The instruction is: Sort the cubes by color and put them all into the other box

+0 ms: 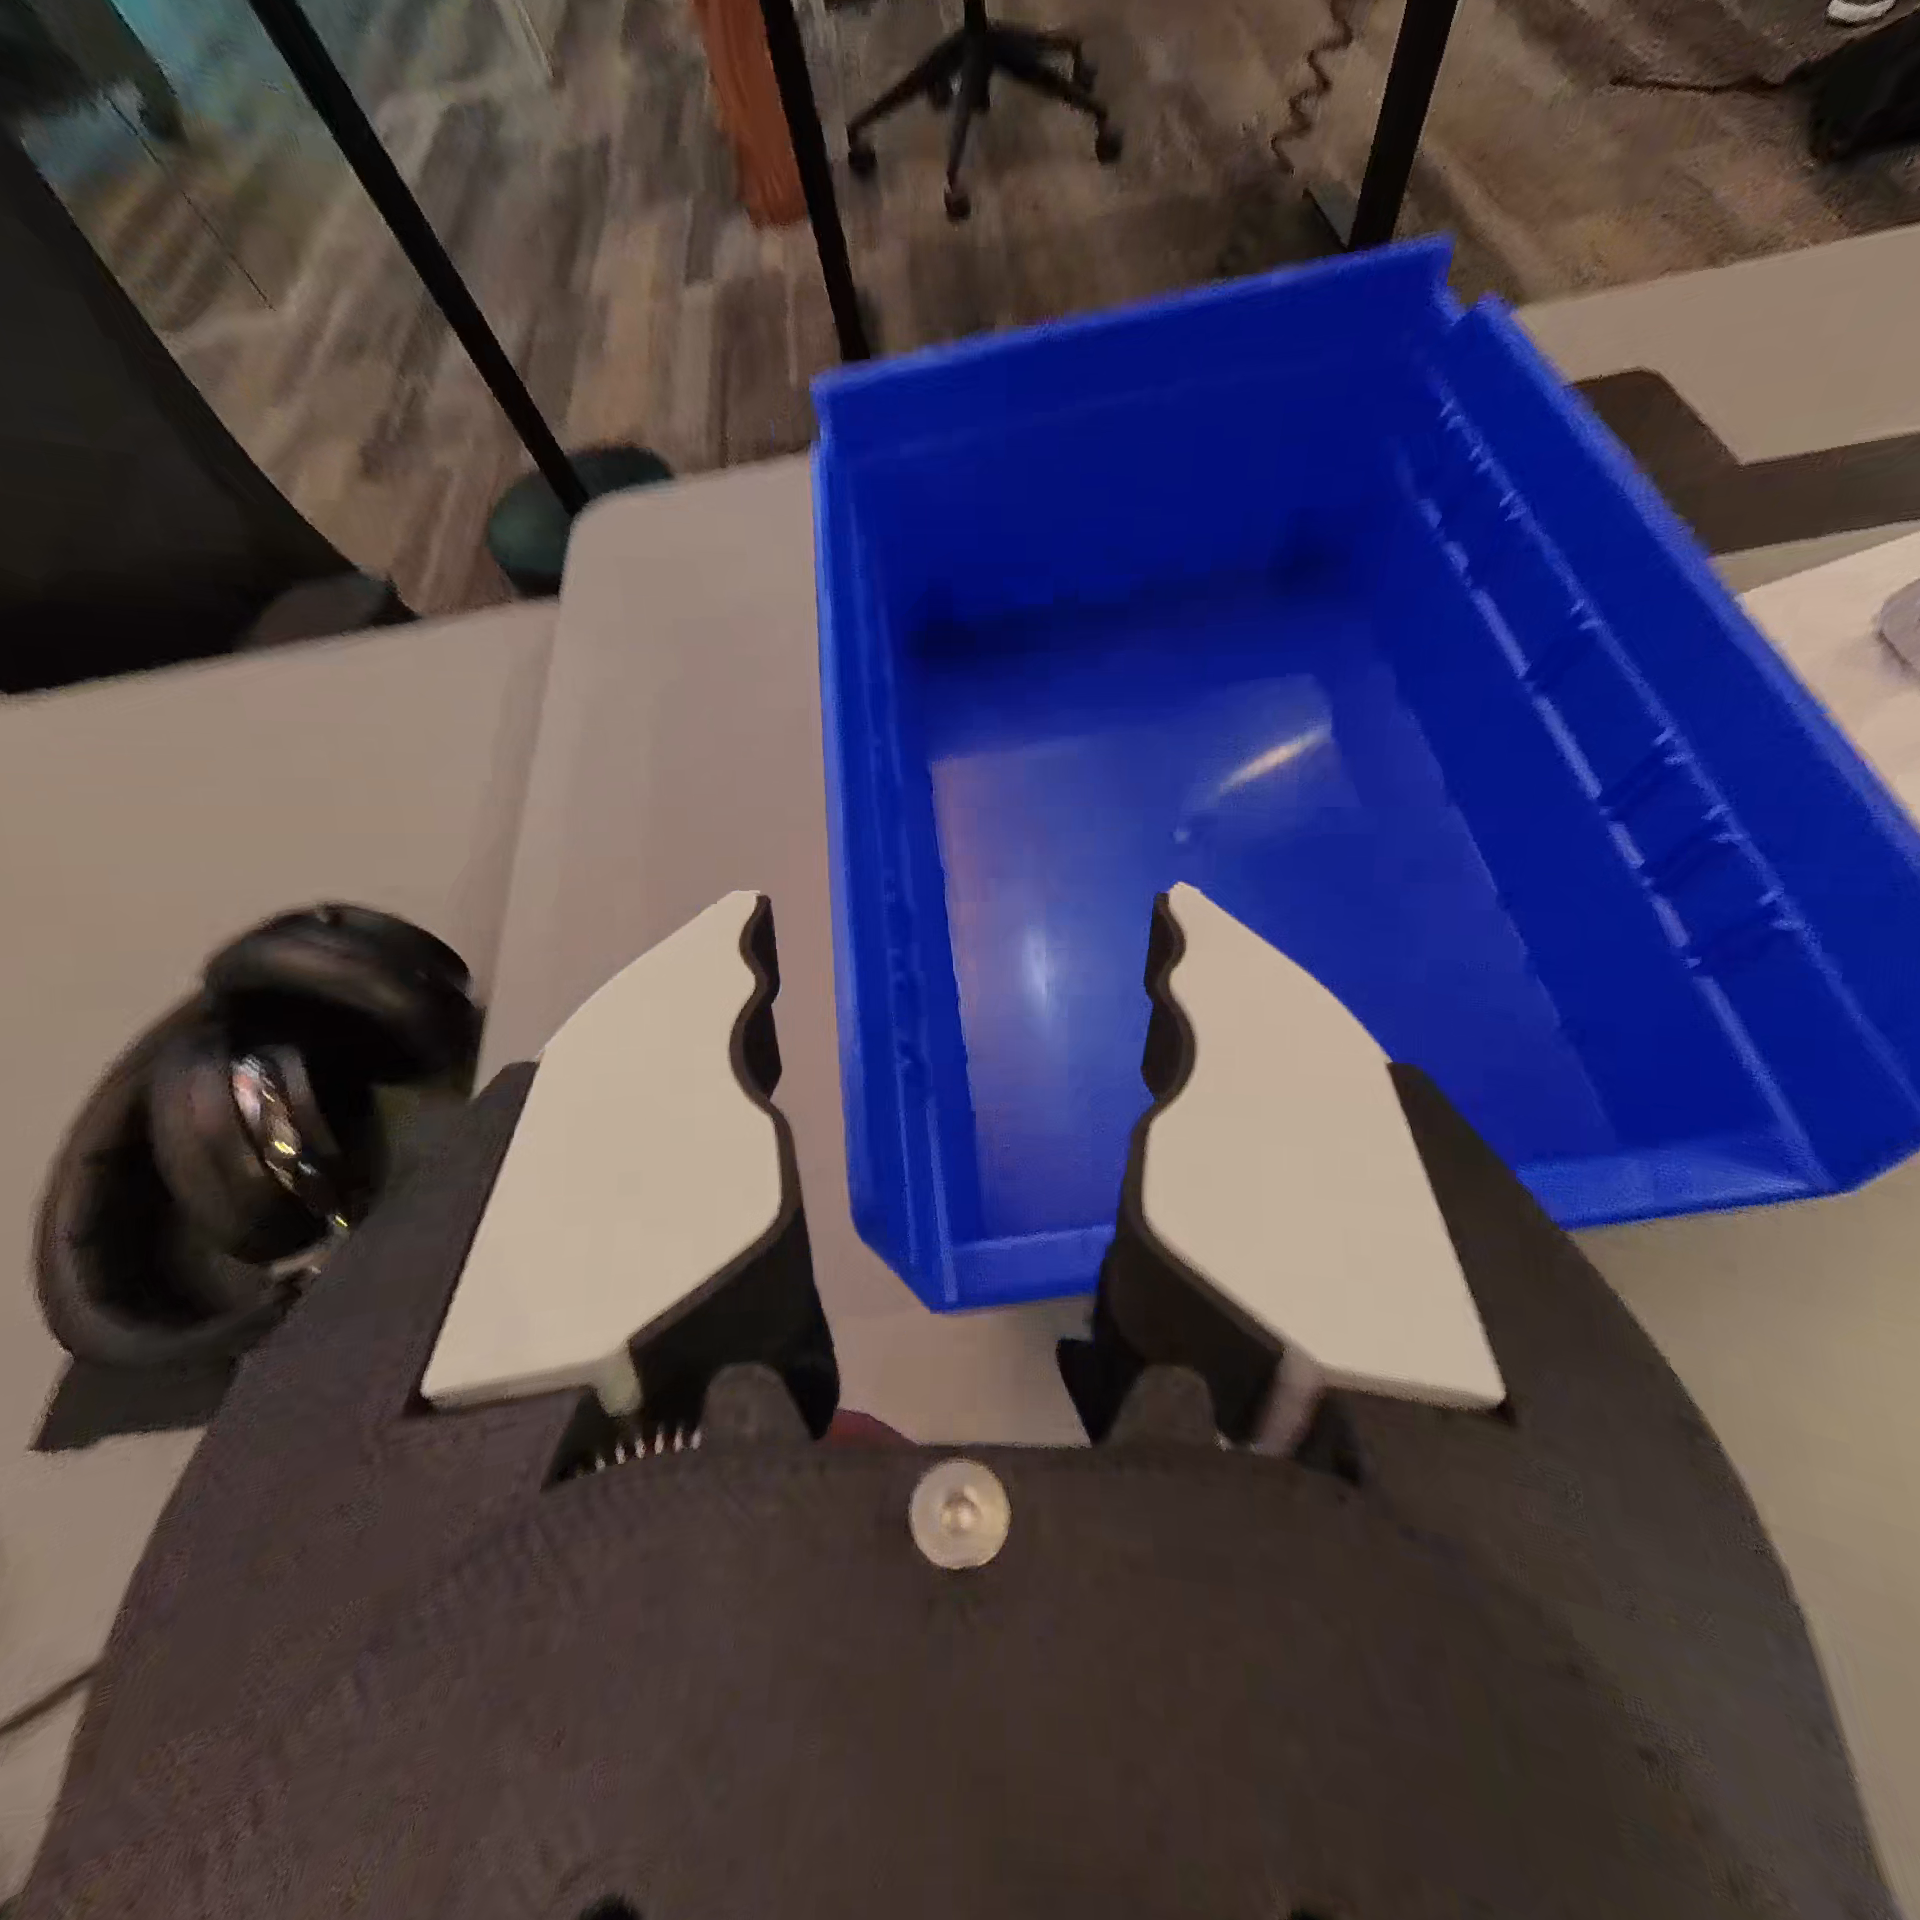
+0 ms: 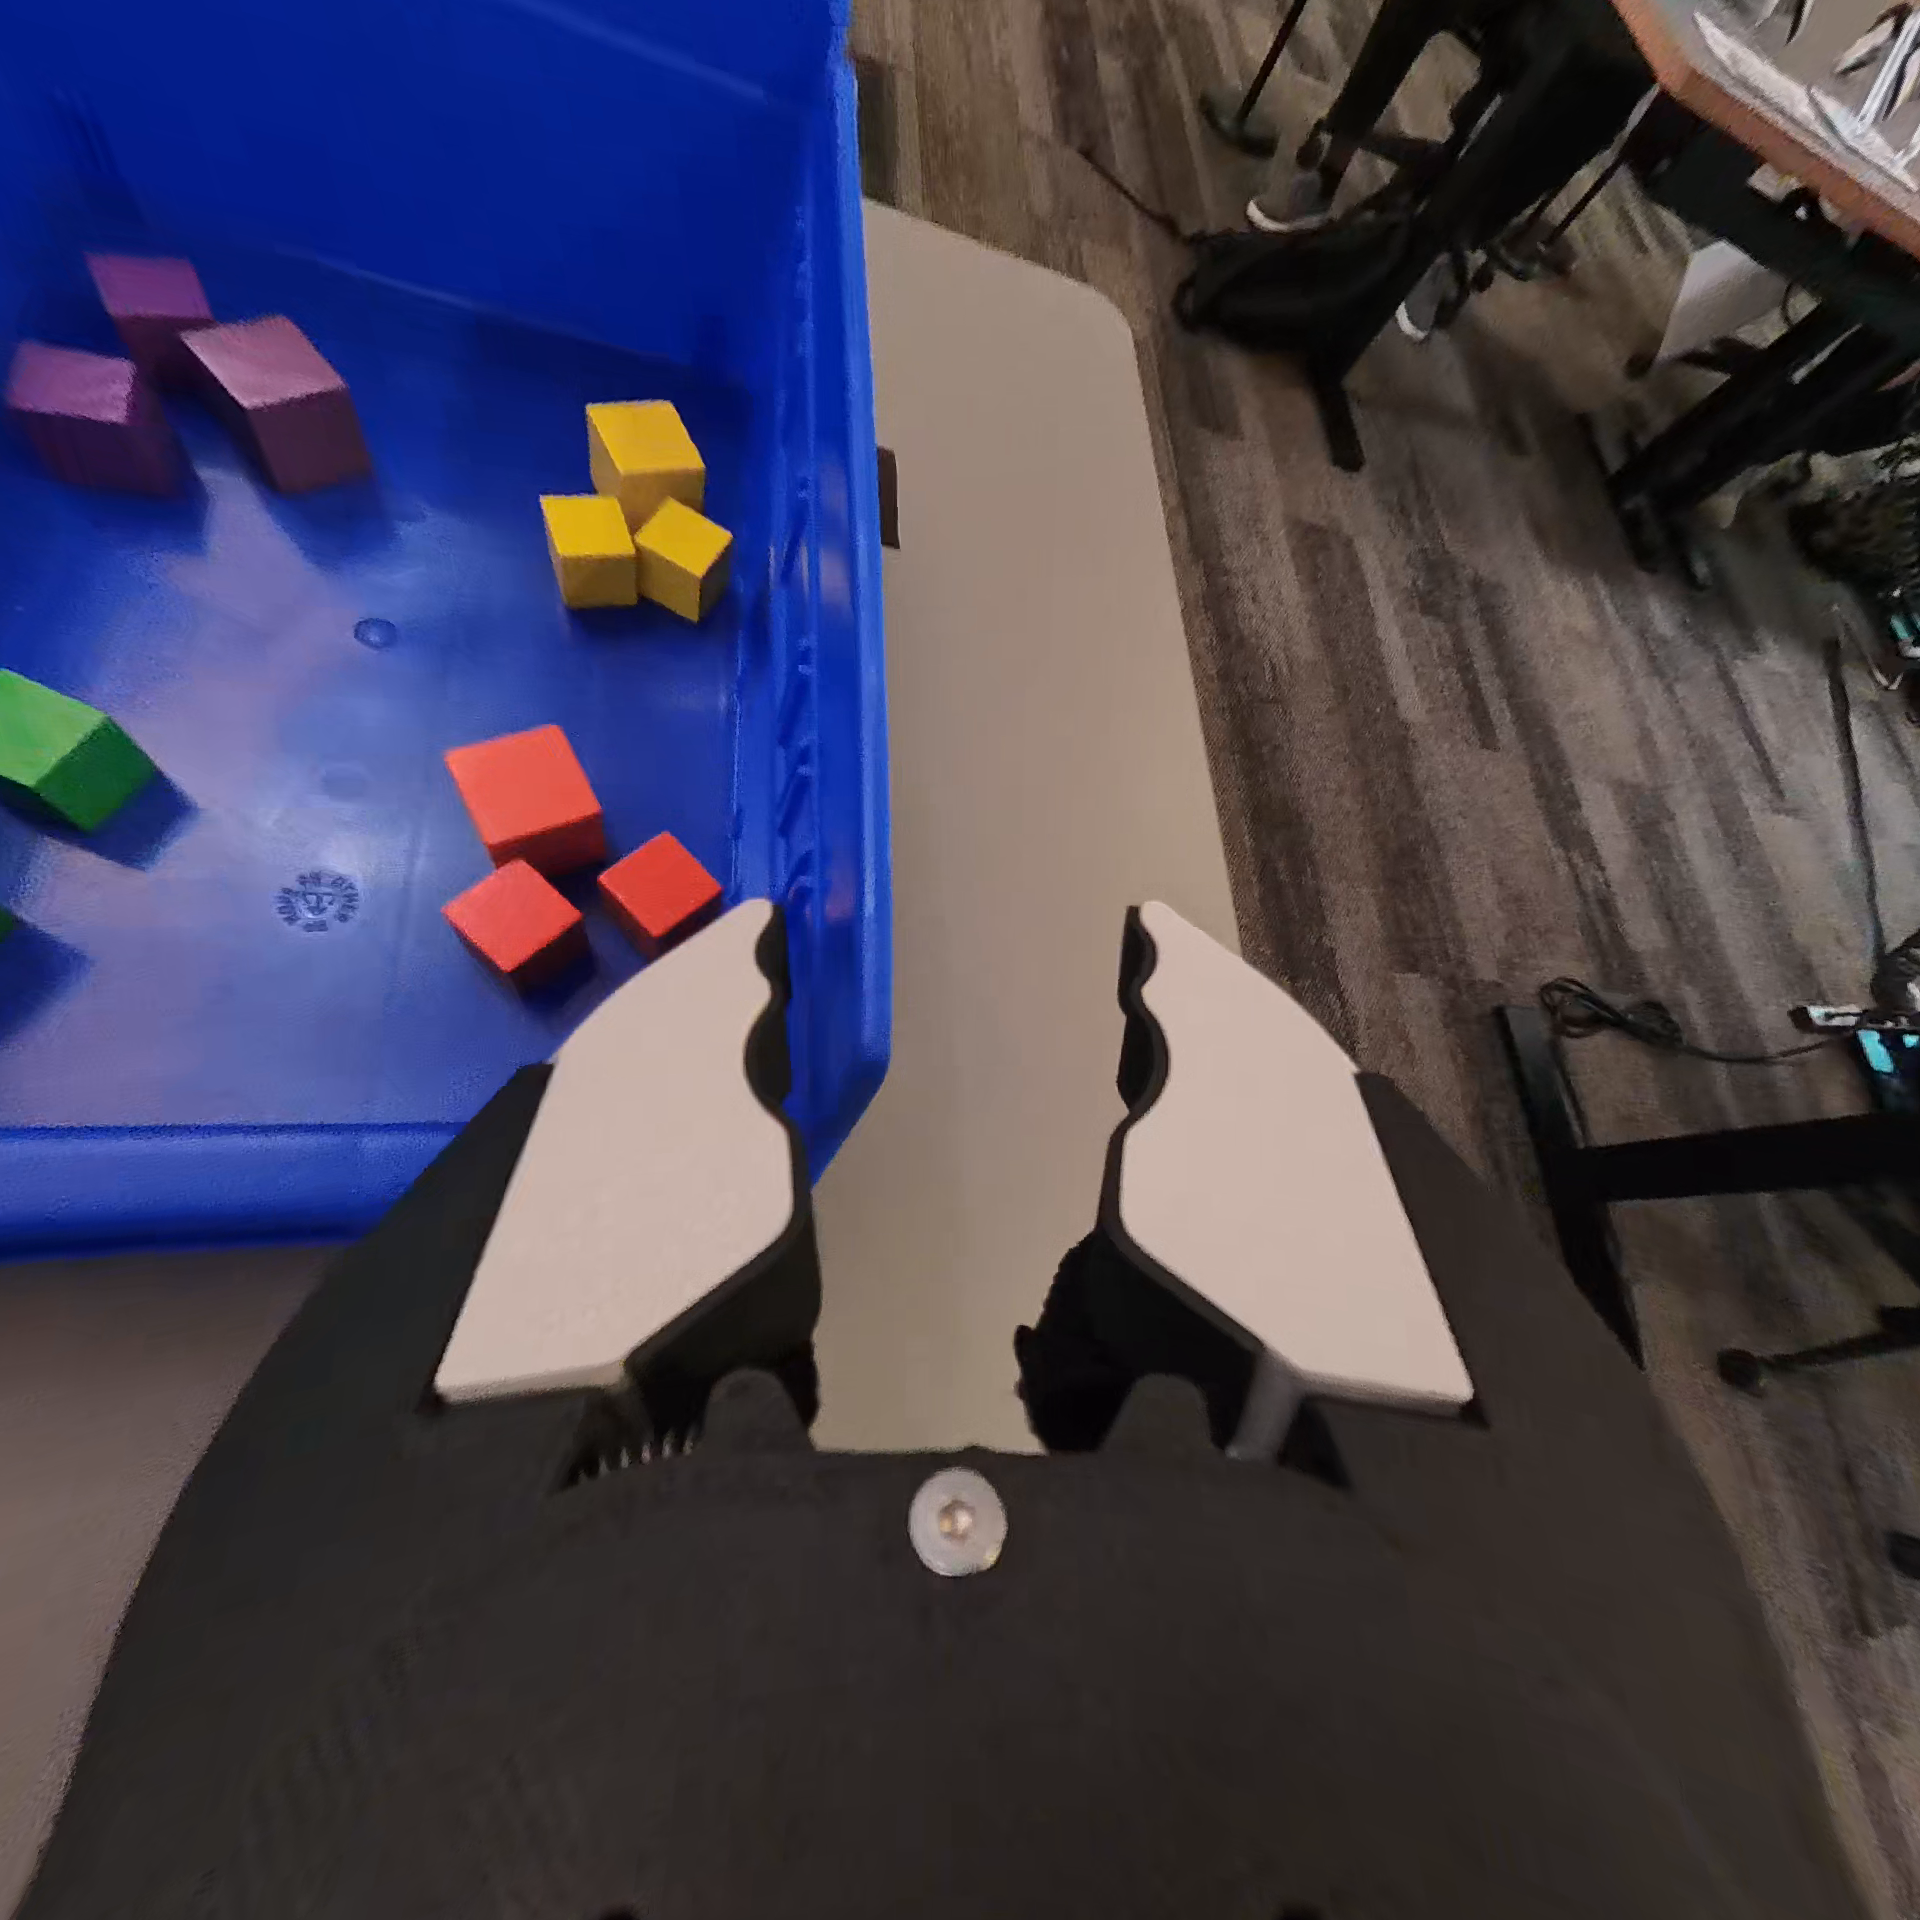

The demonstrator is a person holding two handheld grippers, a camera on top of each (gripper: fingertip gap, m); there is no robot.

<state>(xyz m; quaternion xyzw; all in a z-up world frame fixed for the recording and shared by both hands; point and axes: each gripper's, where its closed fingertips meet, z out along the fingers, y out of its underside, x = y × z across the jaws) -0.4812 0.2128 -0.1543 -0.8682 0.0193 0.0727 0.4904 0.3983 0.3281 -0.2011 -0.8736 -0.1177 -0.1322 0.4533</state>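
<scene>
Left gripper: jaws spread, nothing between, over an empty blue box. Right gripper: jaws spread, bare, beside the other box. Inside it, purple, yellow, red cubes grouped; green at left, perhaps more there.

The left wrist view looks steeply down and forward from close above a grey table, its own fingers low in the frame, an empty blue box filling the centre and right. The right wrist view looks down likewise, a box with cubes in the upper left, floor at right. Both views show the grey table; whether any other part is shared cannot be told.
</scene>
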